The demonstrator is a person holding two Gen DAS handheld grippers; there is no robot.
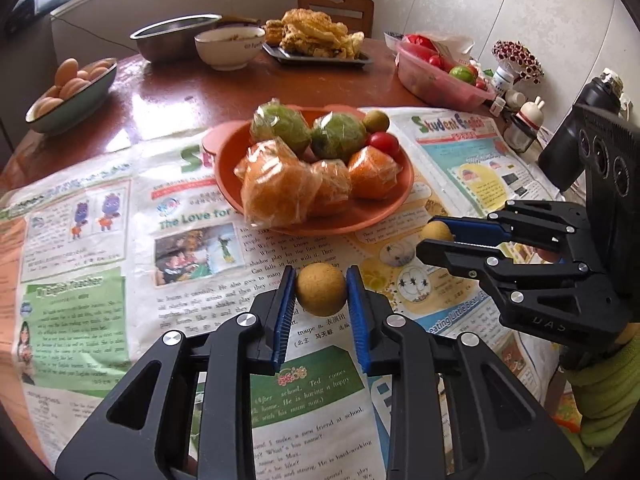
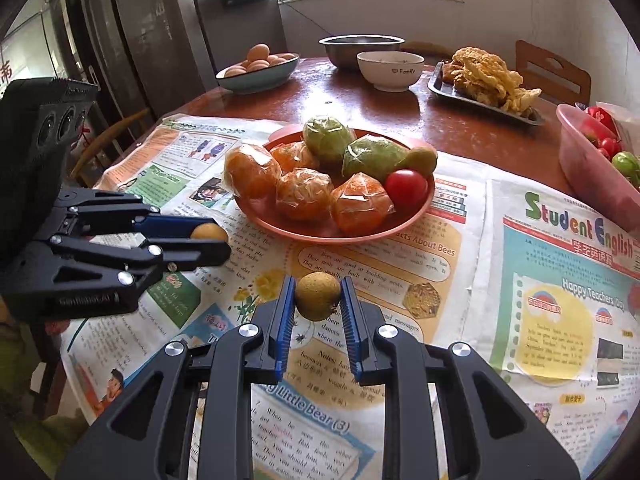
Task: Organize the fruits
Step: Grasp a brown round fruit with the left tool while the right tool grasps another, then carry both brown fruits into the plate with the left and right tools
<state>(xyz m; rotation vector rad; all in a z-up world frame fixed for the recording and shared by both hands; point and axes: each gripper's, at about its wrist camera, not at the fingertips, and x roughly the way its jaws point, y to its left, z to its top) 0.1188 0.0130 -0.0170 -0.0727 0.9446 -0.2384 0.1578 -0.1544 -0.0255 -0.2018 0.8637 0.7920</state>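
An orange plate sits mid-table on newspaper. It holds wrapped oranges, wrapped green fruits, a red tomato and a small brown-green fruit. My left gripper is shut on a small tan round fruit above the newspaper, near the plate's front. My right gripper is shut on another small tan round fruit, to the right of the left one.
Newspaper covers the near table. At the back stand a bowl of eggs, a steel basin, a white bowl, a tray of fried food and a pink tub of tomatoes.
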